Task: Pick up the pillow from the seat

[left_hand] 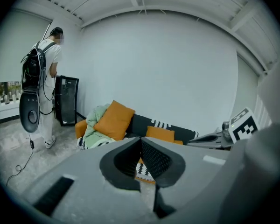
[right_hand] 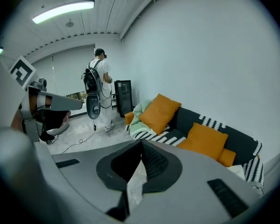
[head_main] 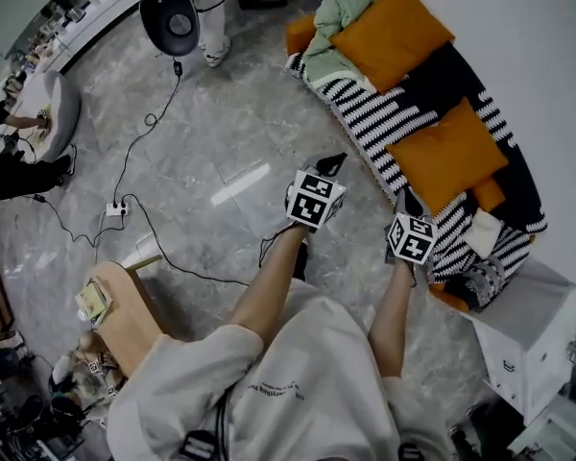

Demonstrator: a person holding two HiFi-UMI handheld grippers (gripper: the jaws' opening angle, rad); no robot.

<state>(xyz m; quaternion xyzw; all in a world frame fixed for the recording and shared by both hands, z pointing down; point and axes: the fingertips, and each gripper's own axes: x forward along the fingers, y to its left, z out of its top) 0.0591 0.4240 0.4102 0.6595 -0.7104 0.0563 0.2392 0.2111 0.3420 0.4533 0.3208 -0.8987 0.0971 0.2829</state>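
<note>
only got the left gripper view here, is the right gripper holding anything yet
Observer: No. Its own view shows the right gripper with jaws together and nothing between them.
Operator: how close is it to the pillow
Observer: In the head view it is at the front edge of the sofa, beside the nearer orange pillow, and not touching it.
Operator: whats past that pillow
Observer: A white cabinet stands at that end of the sofa.
</note>
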